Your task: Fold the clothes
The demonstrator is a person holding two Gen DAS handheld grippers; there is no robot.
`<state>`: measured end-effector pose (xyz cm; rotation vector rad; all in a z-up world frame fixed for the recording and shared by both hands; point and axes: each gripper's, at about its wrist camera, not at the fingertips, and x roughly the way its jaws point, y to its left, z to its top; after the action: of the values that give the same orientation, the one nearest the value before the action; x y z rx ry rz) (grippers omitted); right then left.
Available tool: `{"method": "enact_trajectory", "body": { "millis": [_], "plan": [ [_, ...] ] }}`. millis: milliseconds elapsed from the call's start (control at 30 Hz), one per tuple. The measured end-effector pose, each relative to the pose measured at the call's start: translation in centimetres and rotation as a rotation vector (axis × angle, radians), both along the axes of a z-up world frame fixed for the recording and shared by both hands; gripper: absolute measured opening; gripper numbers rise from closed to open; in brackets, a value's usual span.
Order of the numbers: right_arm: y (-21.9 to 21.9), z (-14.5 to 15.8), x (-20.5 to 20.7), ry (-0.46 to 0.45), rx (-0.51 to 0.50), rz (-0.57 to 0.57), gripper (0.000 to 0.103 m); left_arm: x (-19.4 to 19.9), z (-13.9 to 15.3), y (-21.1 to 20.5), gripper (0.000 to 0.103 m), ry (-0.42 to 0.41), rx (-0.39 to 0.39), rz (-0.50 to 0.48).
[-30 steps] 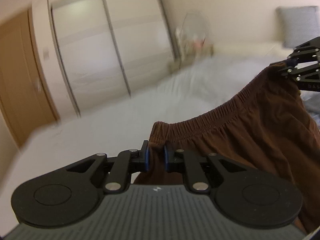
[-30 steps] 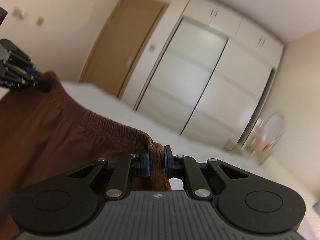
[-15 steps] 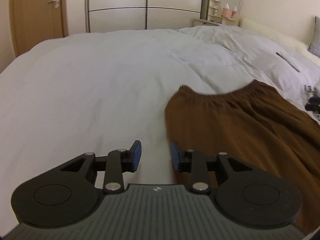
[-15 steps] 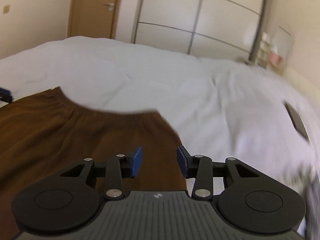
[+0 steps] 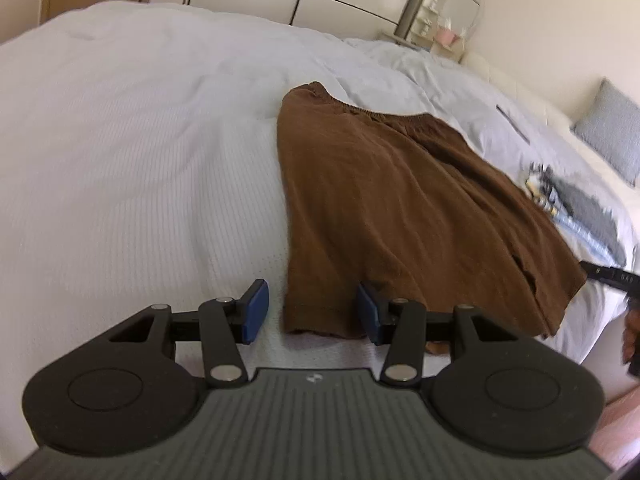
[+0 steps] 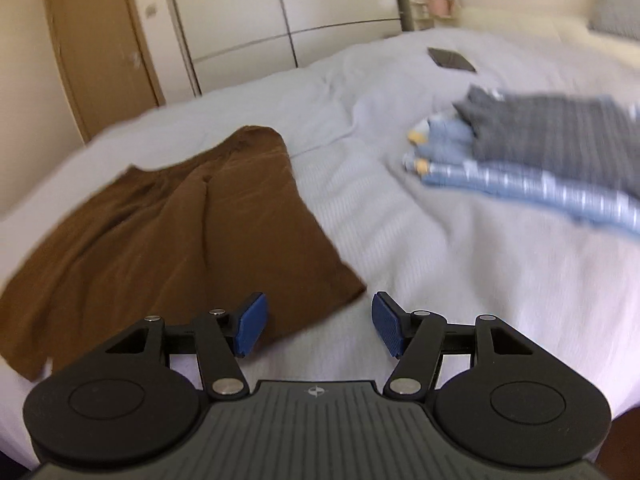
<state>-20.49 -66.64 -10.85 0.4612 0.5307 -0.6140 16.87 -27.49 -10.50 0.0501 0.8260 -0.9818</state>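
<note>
Shorts [image 5: 392, 208] lie flat on the white bed [image 5: 140, 140] now; a second ago both tools held the waistband up in the air. The left tool [image 5: 308, 310] and right tool [image 6: 316, 326] have just been opening and hold nothing. They hang over the bottom hem corners, so folding can start.

Right gripper [image 6: 318, 326]: jaws apart, just been opening, nothing between them. Brown shorts [image 6: 168, 236]: flat on the white bed [image 6: 400, 248], 10 o'clock of the gripper. Grey and blue folded clothes [image 6: 560, 148]: 2 o'clock. Dark flat object [image 6: 451, 59]: 1 o'clock, beyond. Wardrobe [image 6: 280, 8] and door [image 6: 100, 48]: 12 o'clock.
</note>
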Motion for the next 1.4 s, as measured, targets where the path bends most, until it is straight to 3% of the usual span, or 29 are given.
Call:
{"method": "enact_trajectory", "body": {
  "millis": [200, 267, 300, 333, 400, 433, 567, 733, 867, 967, 1100, 1133, 1200, 1400],
  "plan": [
    [-2.2, -1.0, -0.3, -0.159, 0.115, -0.073, 0.058, -0.8, 0.0, -0.5, 0.043, -0.035, 0.009, -0.012],
    [-2.4, -1.3, 0.2, -0.150, 0.134, -0.076, 0.037, -0.9, -0.2, -0.9, 0.042, -0.039, 0.015, -0.009],
    [-2.3, -1.3, 0.4, -0.126, 0.137, -0.074, 0.006, -0.9, -0.2, -1.0, 0.040, -0.036, 0.011, -0.008],
    [-2.2, -1.2, 0.6, -0.101, 0.129, -0.074, 0.004, -0.9, -0.1, -1.2, 0.037, -0.032, 0.005, -0.007],
    [-1.8, -0.5, 0.7, -0.052, 0.058, -0.086, 0.004, -0.8, 0.4, -1.2, 0.020, -0.033, -0.009, -0.007],
    [-1.7, 0.2, 0.5, -0.025, -0.003, -0.103, 0.003, -0.8, 0.7, -1.1, 0.018, -0.040, -0.014, -0.004],
    [-2.9, 2.2, -0.1, 0.055, -0.181, -0.171, 0.002, -0.6, 1.8, 0.1, 0.017, -0.066, -0.045, 0.021],
    [-2.3, 2.3, 0.9, 0.156, -0.276, -0.172, 0.005, 0.1, 1.5, 1.9, 0.020, -0.046, -0.027, 0.060],
    [-0.5, 1.8, 1.2, 0.206, -0.322, -0.215, 0.015, 0.3, 0.8, 3.1, 0.036, -0.007, -0.025, 0.073],
    [2.8, 2.2, 1.1, 0.145, -0.323, -0.136, 0.024, 0.5, -0.1, 3.0, 0.040, 0.041, -0.041, 0.063],
    [8.9, 2.2, 2.2, 0.055, -0.297, 0.071, 0.035, 1.1, -0.9, 2.3, 0.040, 0.115, -0.096, 0.062],
    [10.7, 2.1, 2.7, 0.045, -0.303, 0.134, 0.038, 1.2, -1.0, 2.2, 0.037, 0.127, -0.109, 0.057],
    [14.5, 1.9, 4.2, 0.054, -0.348, 0.275, 0.043, 1.3, -0.7, 2.1, 0.002, 0.133, -0.128, 0.041],
    [23.7, 0.3, 9.5, 0.156, -0.630, 0.649, 0.053, 1.8, 1.8, 4.1, 0.003, 0.059, -0.183, 0.099]
  ]
}}
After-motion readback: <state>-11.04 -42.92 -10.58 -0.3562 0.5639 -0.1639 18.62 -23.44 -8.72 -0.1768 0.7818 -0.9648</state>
